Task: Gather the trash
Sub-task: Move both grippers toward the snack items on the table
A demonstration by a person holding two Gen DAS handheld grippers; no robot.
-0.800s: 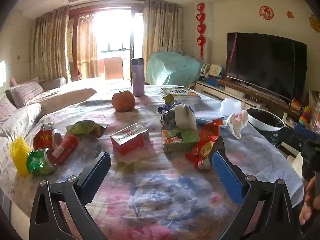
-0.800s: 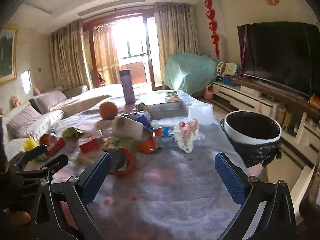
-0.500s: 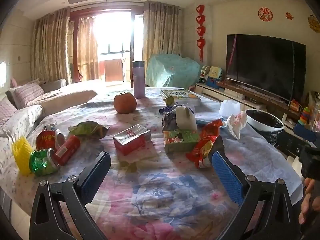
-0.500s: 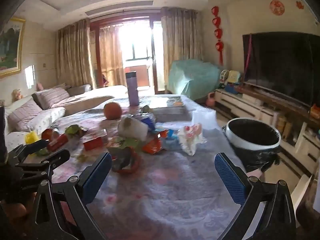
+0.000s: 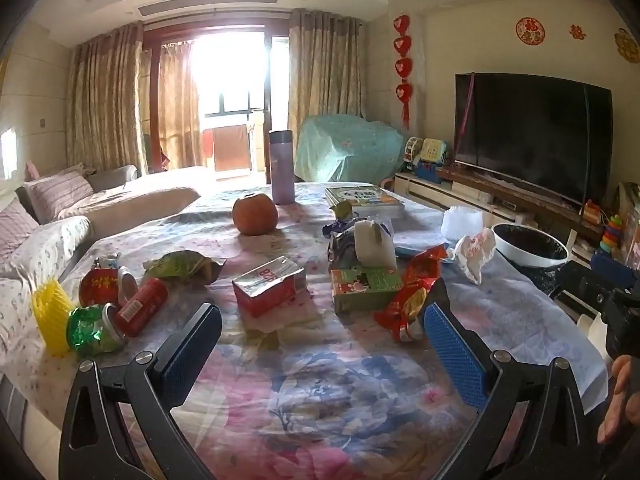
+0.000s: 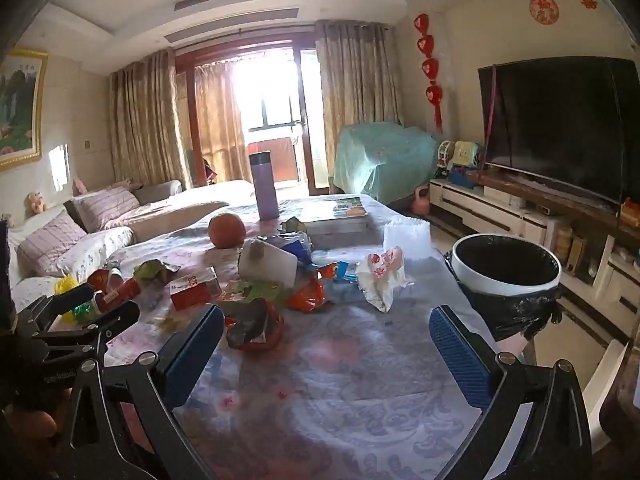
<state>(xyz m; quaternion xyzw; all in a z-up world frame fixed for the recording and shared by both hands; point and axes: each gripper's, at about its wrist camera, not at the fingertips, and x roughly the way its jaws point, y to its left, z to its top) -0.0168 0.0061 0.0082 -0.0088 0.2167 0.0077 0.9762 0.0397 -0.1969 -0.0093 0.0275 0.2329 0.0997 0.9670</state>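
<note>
1. Trash, scattered across the middle of the counter [image 5: 304, 380], which is draped in a floral cloth: red carton [image 5: 269, 285], lying flat; green carton [image 5: 364, 288], just right of it; red snack wrapper [image 5: 408, 304], crumpled, touching the green carton's right edge; white carton [image 5: 374, 242], behind the green one
2. Trash, left group: green snack bag [image 5: 184, 266]; red can [image 5: 142, 306] on its side; crushed green can [image 5: 90, 330] touching the red can; second red can [image 5: 100, 286] behind them; yellow foam net [image 5: 50, 318] at the counter's left edge
3. Trash, right group: crumpled white paper wrapper [image 6: 382, 276] near the counter's right edge; orange wrapper [image 6: 306, 296] left of it; dark crumpled wrapper [image 6: 254, 326] nearest the right tool
4. Trash bin [image 6: 506, 270], white rim, black liner, standing just off the counter's right edge
5. Left tool [image 5: 322, 330]: jaws wide apart, nothing between them, hovering above the near counter, apart from all trash
6. Right tool [image 6: 326, 334]: jaws wide apart, nothing held, above the near counter; the bin lies beyond its right finger
7. Other counter items: orange fruit [image 5: 255, 214]; purple flask [image 5: 281, 167], upright behind it; stacked books [image 5: 362, 197]; white plastic container [image 6: 406, 240]
8. Surroundings: television [image 5: 532, 136] on the right wall; sofa [image 5: 52, 216] on the left
</note>
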